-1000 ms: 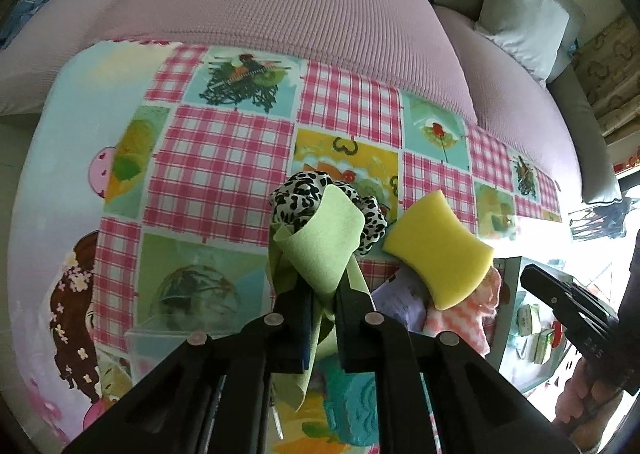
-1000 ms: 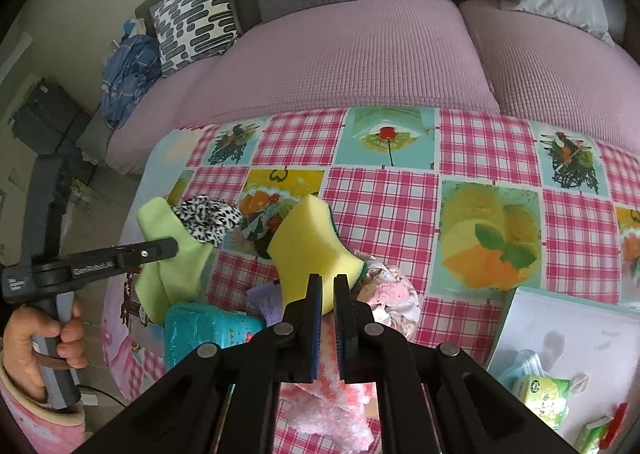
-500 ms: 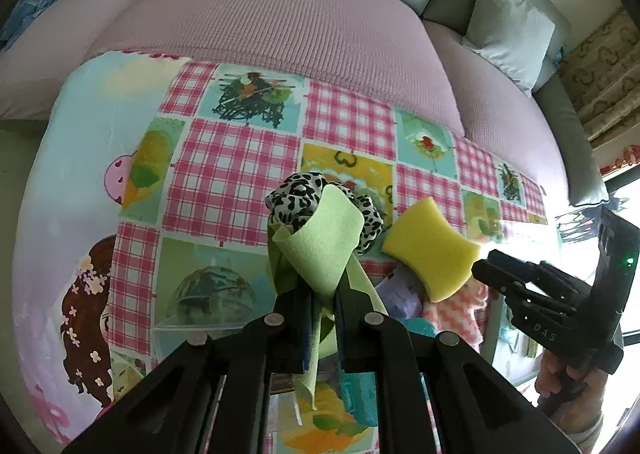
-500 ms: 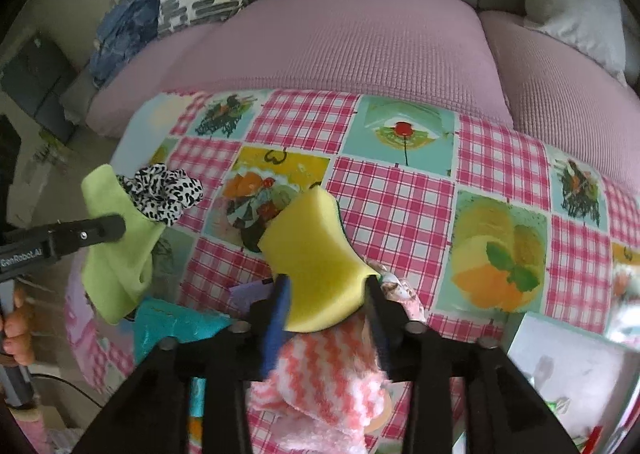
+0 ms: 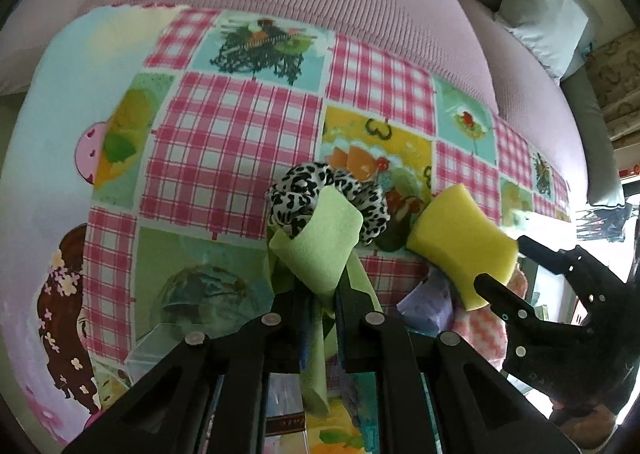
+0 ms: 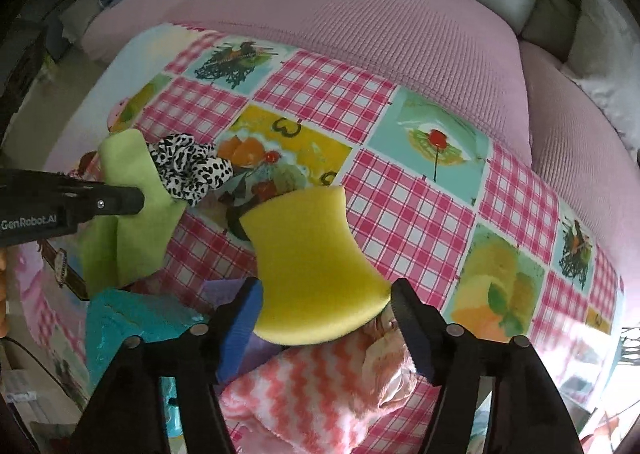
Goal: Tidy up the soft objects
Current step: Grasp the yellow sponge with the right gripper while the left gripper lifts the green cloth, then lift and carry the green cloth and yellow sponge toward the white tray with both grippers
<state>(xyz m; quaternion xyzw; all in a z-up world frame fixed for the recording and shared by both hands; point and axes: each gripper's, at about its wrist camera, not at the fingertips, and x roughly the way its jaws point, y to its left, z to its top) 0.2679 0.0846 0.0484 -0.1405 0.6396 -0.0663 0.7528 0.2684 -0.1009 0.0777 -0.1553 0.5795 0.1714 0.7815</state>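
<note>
Lime-green cloth [image 5: 320,250] is sitting pinched between the fingers of the left gripper [image 5: 318,294], which are closed tight on it, its loose end hanging down between them above the counter [image 5: 224,142]. Just behind it a leopard-print scrunchie [image 5: 304,190] is lying on the checked tablecloth, touching the cloth's folded edge. The right gripper [image 6: 326,302] is standing with its fingers spread wide on either side of a yellow sponge [image 6: 312,270]; whether the blue pads are touching the sponge I cannot tell. The sponge is resting tilted on a pile of soft things, with a pink-and-white zigzag towel [image 6: 320,386] below it and a teal cloth [image 6: 128,318] to its left.
</note>
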